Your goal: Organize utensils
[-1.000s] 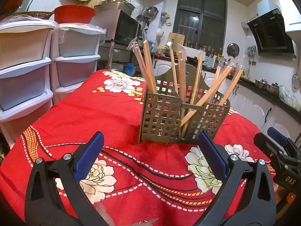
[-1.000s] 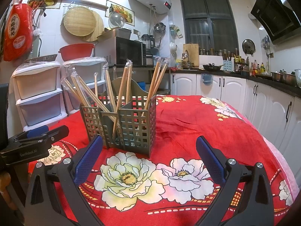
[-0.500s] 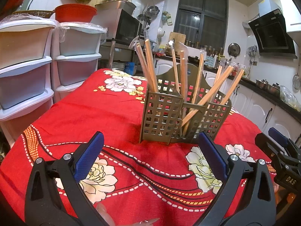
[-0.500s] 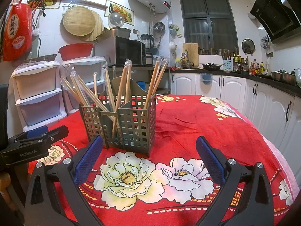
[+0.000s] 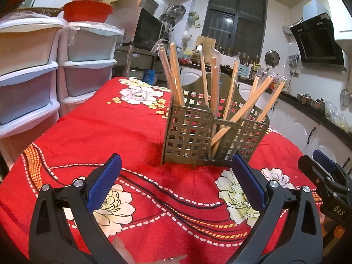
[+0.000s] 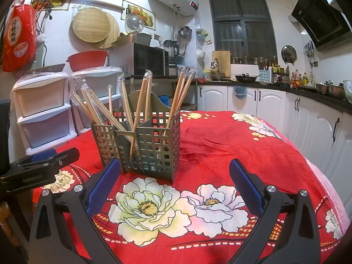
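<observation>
A grey-brown lattice utensil holder (image 5: 211,138) stands on the red flowered tablecloth (image 5: 123,121); it also shows in the right wrist view (image 6: 140,145). Several plastic-wrapped wooden chopsticks (image 5: 176,74) (image 6: 140,103) stand upright or lean in its compartments. My left gripper (image 5: 176,176) is open and empty, a short way in front of the holder. My right gripper (image 6: 175,176) is open and empty, in front of the holder and slightly to its right. Each gripper shows at the edge of the other's view (image 5: 325,180) (image 6: 39,167).
White plastic drawer units (image 5: 55,70) stand left of the table with a red basin (image 5: 87,11) on top. A microwave (image 6: 147,59) stands behind them. White kitchen cabinets and a dark counter (image 6: 286,101) run along the right. The tablecloth (image 6: 231,145) drops off at its right edge.
The left gripper has shifted very slightly toward the holder. The right gripper and the chopsticks have not visibly moved.
</observation>
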The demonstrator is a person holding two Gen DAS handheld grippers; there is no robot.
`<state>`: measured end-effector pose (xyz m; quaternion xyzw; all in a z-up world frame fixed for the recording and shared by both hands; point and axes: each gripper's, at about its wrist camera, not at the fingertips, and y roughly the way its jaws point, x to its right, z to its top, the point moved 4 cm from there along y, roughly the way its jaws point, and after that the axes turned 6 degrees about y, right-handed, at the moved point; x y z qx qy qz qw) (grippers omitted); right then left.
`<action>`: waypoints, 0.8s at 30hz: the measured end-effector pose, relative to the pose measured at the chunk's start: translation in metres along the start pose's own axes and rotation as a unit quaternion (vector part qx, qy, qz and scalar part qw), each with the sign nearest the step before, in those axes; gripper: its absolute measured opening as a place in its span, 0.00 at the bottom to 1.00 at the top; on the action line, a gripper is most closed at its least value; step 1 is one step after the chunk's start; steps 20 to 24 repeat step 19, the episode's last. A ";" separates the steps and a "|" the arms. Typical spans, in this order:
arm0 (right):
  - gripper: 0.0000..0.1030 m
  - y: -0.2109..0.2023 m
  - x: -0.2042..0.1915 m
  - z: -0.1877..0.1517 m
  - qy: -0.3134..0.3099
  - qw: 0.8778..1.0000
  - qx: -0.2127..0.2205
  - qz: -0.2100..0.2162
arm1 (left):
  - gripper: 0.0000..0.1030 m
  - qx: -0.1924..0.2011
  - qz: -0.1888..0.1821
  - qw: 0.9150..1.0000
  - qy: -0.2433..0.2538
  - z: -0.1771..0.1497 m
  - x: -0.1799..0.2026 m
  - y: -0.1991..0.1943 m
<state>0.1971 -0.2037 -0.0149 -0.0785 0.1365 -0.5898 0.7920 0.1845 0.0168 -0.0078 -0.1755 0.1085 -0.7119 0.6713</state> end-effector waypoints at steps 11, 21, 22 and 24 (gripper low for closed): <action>0.94 0.000 0.008 0.001 0.002 1.000 -0.007 -0.004 | 0.89 -0.022 0.005 1.000 -0.005 0.001 0.003 -0.003; 0.94 0.043 0.120 0.012 0.036 0.975 -0.131 -0.176 | 0.89 -0.115 0.121 0.985 -0.033 0.012 -0.090 0.014; 0.94 0.043 0.120 0.012 0.036 0.975 -0.131 -0.176 | 0.89 -0.115 0.121 0.985 -0.033 0.012 -0.090 0.014; 0.94 0.043 0.120 0.012 0.036 0.975 -0.131 -0.176 | 0.89 -0.115 0.121 0.985 -0.033 0.012 -0.090 0.014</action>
